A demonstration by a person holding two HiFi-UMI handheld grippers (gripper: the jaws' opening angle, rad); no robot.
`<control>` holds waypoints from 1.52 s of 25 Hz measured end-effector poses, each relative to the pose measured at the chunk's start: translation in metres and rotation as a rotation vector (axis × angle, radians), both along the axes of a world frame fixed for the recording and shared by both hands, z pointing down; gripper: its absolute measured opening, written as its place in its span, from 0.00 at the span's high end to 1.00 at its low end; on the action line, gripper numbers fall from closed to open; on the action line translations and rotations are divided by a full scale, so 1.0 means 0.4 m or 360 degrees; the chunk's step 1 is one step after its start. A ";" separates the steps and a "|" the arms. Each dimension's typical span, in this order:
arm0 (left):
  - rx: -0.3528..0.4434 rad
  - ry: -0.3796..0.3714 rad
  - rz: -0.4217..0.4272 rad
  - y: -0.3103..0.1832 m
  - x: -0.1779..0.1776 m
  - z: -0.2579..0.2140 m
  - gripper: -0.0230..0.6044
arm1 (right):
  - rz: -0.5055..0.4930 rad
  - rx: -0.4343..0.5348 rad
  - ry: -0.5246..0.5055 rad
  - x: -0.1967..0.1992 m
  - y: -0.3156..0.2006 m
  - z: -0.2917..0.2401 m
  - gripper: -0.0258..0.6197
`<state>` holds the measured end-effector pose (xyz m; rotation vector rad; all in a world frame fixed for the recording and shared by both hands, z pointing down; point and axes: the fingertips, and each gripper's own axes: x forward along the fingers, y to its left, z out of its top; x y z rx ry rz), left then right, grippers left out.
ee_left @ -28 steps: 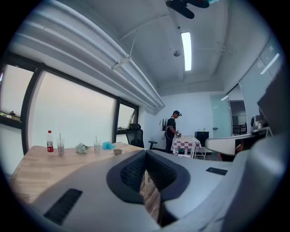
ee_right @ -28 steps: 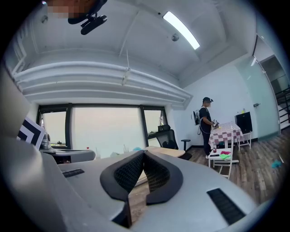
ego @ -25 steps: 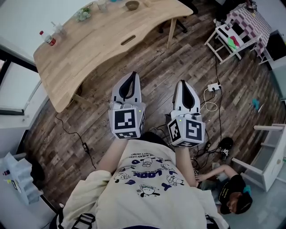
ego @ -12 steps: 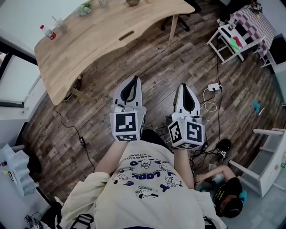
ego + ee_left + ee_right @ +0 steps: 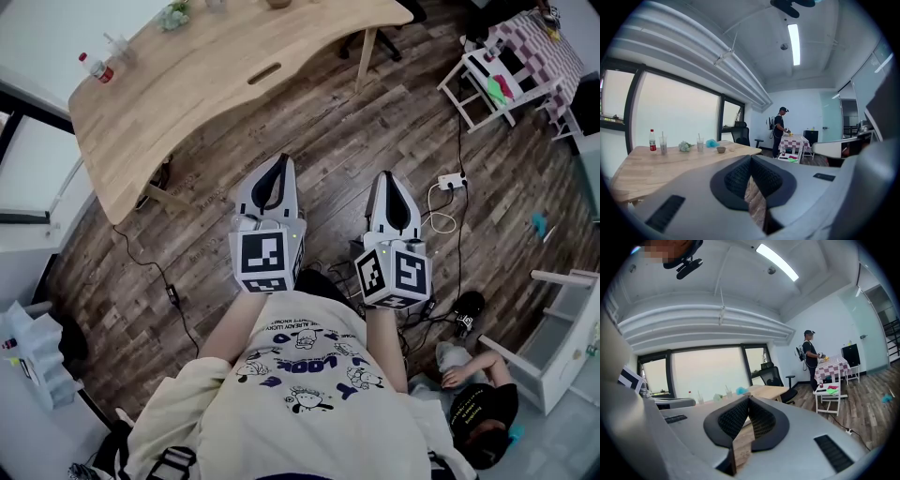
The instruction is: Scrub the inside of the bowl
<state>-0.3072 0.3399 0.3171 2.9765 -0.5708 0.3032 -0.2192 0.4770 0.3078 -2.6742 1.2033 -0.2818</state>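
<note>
A small brown bowl (image 5: 721, 150) stands on the far part of a long wooden table (image 5: 642, 171), with a fluffy blue thing (image 5: 711, 143) beside it. In the head view the bowl (image 5: 277, 3) is cut by the top edge. My left gripper (image 5: 280, 159) and right gripper (image 5: 386, 175) are held side by side over the wood floor, well short of the table. Both are shut with nothing between the jaws. In the left gripper view the left gripper (image 5: 751, 158) points toward the table. The right gripper (image 5: 749, 398) points level past the table's end.
On the table stand a red-labelled bottle (image 5: 652, 140), two cups with straws (image 5: 663, 145) and a small plant (image 5: 685, 146). An office chair (image 5: 774, 379), a person (image 5: 780, 132) at a checkered table (image 5: 793, 140), cables (image 5: 441, 220) and someone crouched at lower right (image 5: 478, 408) are nearby.
Both grippers have sunk a little and stay shut. In the head view the table has slid upward, so the bowl now sits at the top edge. The crouched person has shifted.
</note>
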 end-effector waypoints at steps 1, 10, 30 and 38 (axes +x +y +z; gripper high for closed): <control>-0.0005 0.0001 0.0006 -0.008 0.013 0.001 0.92 | 0.0002 -0.0005 -0.0002 0.011 -0.008 0.001 0.93; -0.0046 0.0054 0.0053 -0.145 0.165 -0.004 0.92 | 0.0018 -0.0037 0.0039 0.132 -0.145 -0.011 0.93; -0.0151 0.0070 0.0021 -0.419 0.284 0.013 0.92 | -0.0014 -0.0116 0.0025 0.257 -0.429 -0.003 0.93; -0.0189 0.0028 -0.0060 -0.478 0.293 0.043 0.92 | -0.0012 -0.0134 -0.0018 0.315 -0.458 0.018 0.92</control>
